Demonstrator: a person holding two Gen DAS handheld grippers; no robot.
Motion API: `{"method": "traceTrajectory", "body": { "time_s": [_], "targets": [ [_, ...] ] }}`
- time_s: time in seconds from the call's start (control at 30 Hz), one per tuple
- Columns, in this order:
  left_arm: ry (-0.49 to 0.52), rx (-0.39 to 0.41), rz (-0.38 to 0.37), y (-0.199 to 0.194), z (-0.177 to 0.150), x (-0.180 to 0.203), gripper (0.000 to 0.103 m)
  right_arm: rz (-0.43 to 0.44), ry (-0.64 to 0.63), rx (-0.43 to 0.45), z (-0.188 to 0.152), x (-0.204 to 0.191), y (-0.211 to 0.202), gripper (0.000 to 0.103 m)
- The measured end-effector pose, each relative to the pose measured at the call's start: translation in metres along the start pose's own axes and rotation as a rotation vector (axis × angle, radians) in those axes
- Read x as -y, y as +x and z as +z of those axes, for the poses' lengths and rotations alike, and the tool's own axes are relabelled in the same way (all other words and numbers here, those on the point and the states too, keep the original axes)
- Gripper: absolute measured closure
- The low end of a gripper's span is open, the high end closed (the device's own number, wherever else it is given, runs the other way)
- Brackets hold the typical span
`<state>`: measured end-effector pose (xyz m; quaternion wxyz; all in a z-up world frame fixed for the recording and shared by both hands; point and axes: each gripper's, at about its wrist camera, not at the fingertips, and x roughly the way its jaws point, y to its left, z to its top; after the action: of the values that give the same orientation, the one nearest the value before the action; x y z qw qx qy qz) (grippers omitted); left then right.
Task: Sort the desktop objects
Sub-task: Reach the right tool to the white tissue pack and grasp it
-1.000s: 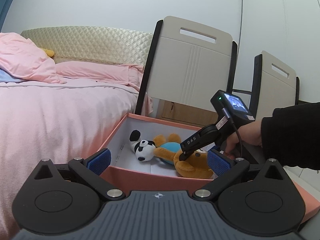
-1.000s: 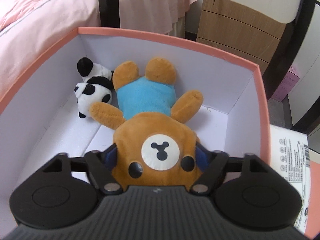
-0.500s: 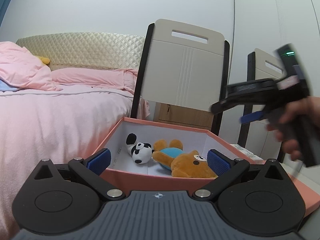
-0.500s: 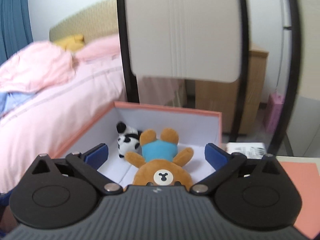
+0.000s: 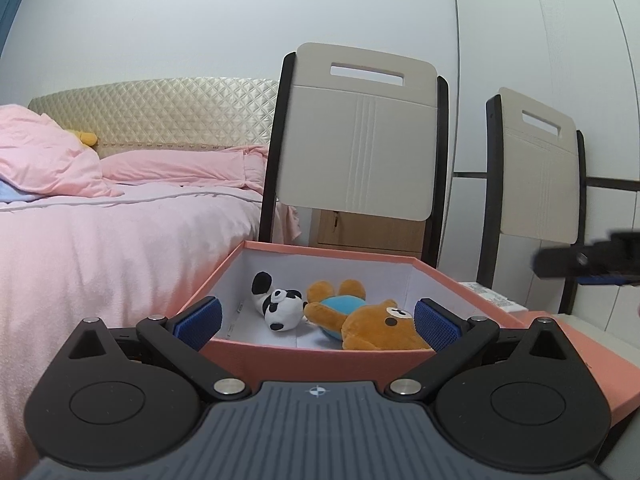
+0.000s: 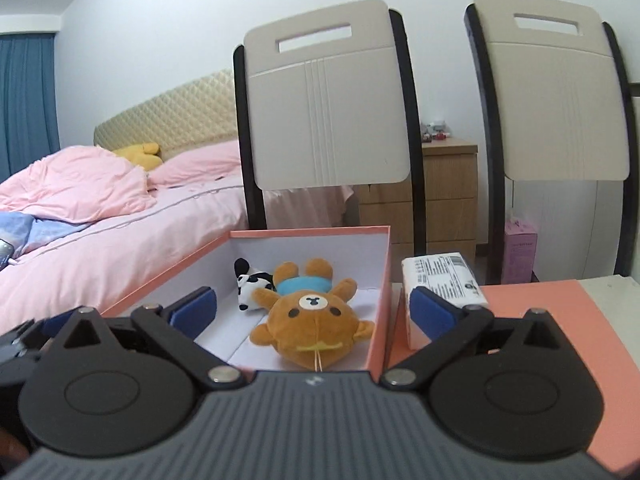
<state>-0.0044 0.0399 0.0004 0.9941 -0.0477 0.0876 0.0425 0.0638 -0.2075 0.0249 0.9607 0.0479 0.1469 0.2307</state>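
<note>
While right gripper [image 6: 312,312] gapes empty, bear [image 6: 312,320] boxed just ahead

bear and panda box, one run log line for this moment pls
left tool: open, empty | right tool: open, empty | bear: lying in pink box | panda: beside bear | white packet: outside box

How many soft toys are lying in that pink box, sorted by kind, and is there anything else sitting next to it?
Brown bears in the pink box: 1, the brown bear
Pandas in the box: 1, the panda
White printed packs beside the box: 1, the white pack
Total: 3
</note>
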Motion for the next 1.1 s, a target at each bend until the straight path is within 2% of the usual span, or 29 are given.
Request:
{"method": "traceTrajectory", "body": {
  "time_s": [0.17,0.33,0.53,0.73,0.83,0.93,1.1],
  "targets": [
    [0.027,0.008,0.002,-0.001,-0.002,0.004,0.0,-0.039,0.025,0.063,-0.019,0.007,-0.019,0.0],
    [0.054,0.021,0.006,-0.004,-0.004,0.009,0.0,-0.038,0.045,0.076,-0.024,0.011,-0.026,0.0],
    [0.119,0.027,-0.01,-0.007,-0.008,0.02,0.0,-0.05,-0.001,0.091,-0.028,0.007,-0.032,0.0],
    [0.105,0.021,-0.01,-0.006,-0.008,0.018,0.0,-0.063,0.022,0.073,-0.031,0.012,-0.029,0.0],
    [0.097,0.018,-0.007,-0.005,-0.007,0.017,0.0,-0.102,0.013,0.097,-0.033,0.012,-0.029,0.0],
    [0.102,0.017,0.003,-0.006,-0.007,0.019,0.0,-0.123,0.009,0.167,-0.035,0.011,-0.035,0.0],
    [0.112,0.014,-0.01,-0.006,-0.009,0.023,0.0,-0.122,0.031,0.166,-0.037,0.013,-0.038,0.0]
  ]
}}
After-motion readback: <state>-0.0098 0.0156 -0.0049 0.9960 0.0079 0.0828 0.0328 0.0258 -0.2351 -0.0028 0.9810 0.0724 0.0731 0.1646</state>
